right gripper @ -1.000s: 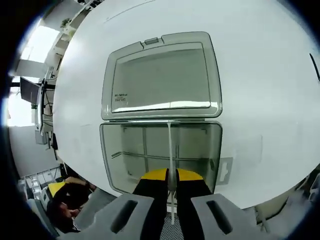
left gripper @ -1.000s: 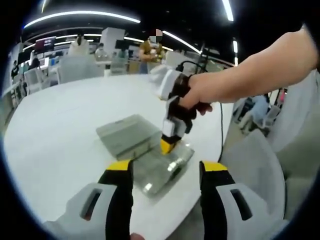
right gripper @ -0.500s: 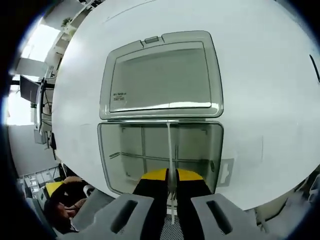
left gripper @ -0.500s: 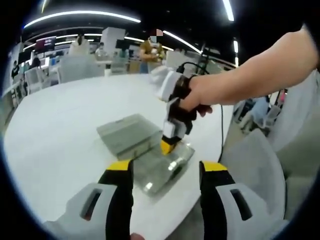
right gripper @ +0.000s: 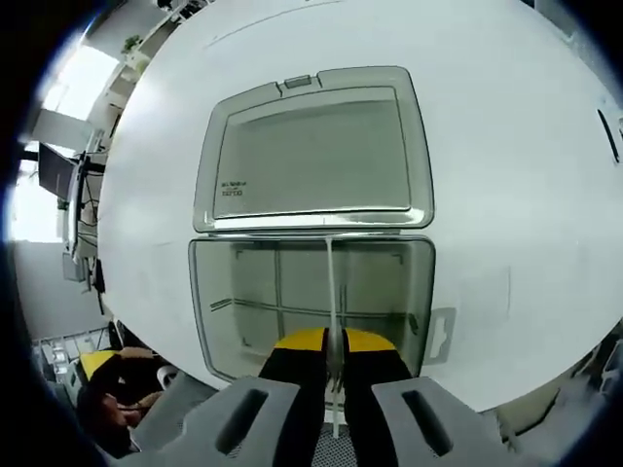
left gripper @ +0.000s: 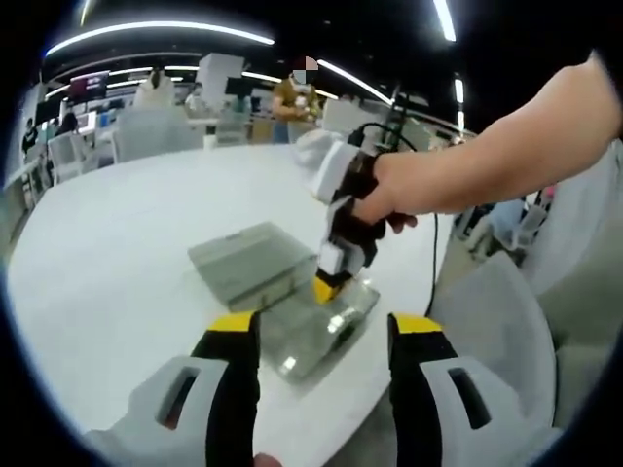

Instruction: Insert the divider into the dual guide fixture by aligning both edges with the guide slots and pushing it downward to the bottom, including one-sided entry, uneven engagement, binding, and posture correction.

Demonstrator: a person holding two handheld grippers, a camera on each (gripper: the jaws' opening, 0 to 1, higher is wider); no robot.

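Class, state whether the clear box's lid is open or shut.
Open: the lid lies flat on the table beyond the box, whose inner dividers show.

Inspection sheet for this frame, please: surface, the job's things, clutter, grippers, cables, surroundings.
Surface: white table, bare around the box.
Job's things: clear box lies open, its lid flat on the table behind it; thin divider stands on edge over the box's compartments.
Clutter: nothing seen.
Grippers: right gripper shut on the divider; left gripper open, held back from the box, holding nothing.
Cables: black cable hangs near the hand holding the right gripper.
Surroundings: open hall with ceiling strip lights, chairs and people beyond.
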